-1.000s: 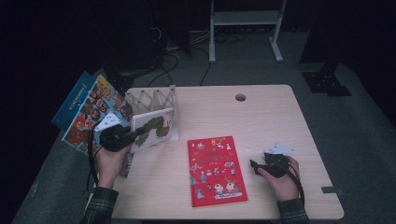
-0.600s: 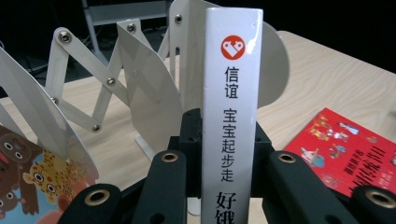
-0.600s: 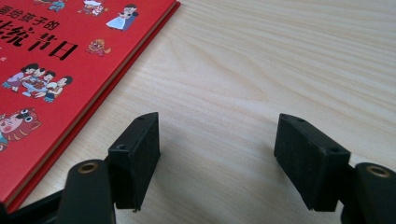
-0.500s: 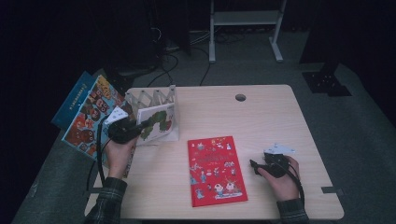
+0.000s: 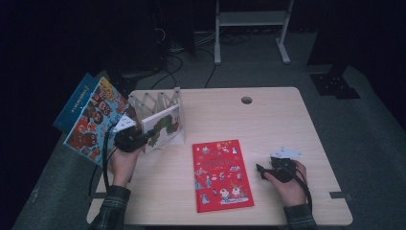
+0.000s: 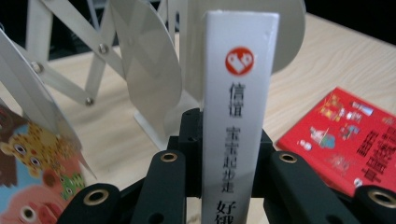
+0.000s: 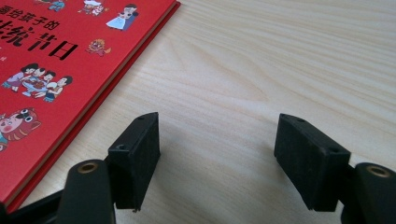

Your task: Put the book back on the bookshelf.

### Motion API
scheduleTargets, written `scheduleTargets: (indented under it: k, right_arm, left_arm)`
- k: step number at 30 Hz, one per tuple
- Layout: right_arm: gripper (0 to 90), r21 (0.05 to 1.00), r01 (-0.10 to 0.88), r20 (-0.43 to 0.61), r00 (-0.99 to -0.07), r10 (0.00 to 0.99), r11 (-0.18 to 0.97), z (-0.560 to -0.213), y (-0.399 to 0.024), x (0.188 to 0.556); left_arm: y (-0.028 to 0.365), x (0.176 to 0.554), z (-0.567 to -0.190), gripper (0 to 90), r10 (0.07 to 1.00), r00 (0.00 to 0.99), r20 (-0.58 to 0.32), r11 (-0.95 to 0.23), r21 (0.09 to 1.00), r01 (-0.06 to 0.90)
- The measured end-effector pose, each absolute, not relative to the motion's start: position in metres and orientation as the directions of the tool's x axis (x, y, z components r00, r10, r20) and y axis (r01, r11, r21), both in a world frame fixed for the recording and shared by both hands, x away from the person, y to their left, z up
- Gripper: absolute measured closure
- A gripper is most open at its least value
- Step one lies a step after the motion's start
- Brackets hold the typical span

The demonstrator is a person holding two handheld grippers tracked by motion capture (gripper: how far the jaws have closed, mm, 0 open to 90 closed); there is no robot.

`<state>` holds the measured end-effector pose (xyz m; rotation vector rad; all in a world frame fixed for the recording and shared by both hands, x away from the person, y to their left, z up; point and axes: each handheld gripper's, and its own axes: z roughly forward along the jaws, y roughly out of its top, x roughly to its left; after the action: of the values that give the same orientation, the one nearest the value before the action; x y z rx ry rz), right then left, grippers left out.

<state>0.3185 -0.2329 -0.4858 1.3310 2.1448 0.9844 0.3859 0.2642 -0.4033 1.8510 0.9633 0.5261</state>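
My left gripper [image 5: 142, 139] is shut on the spine of a white picture book [image 5: 165, 127] with a caterpillar cover, held upright at the front of the white accordion rack [image 5: 153, 100]. In the left gripper view the white spine [image 6: 236, 107] with its red logo stands between the black jaws, and the rack's dividers [image 6: 144, 65] rise just behind it. A red picture book [image 5: 221, 175] lies flat at the table's middle front. My right gripper [image 5: 261, 170] rests on the table to its right, open and empty [image 7: 217, 154], beside the red cover [image 7: 60, 60].
A colourful animal book [image 5: 93, 120] and a blue book [image 5: 76, 103] lean at the rack's left end, past the table edge. The wooden table [image 5: 287, 124] has a cable hole [image 5: 246, 100] at the back. A metal stand's legs [image 5: 249, 28] rise behind the table.
My left gripper has shifted a little right and lower with the white book, closer to the rack. The right gripper has stayed still.
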Motion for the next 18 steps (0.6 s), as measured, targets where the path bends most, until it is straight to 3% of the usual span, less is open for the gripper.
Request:
scheduleTargets:
  k: [10,18]
  right_arm:
    - [29.9,0.754,0.590,0.009,-0.447,0.895,0.288,-0.486,-0.233,0.318]
    - [29.8,0.754,0.590,0.009,-0.447,0.895,0.287,-0.486,-0.233,0.318]
  left_arm:
    - [0.254,0.391,-0.421,73.4,0.799,0.600,-0.028,-0.326,0.819,0.472]
    - [0.253,0.393,-0.426,67.8,0.802,0.594,-0.054,-0.303,0.821,0.484]
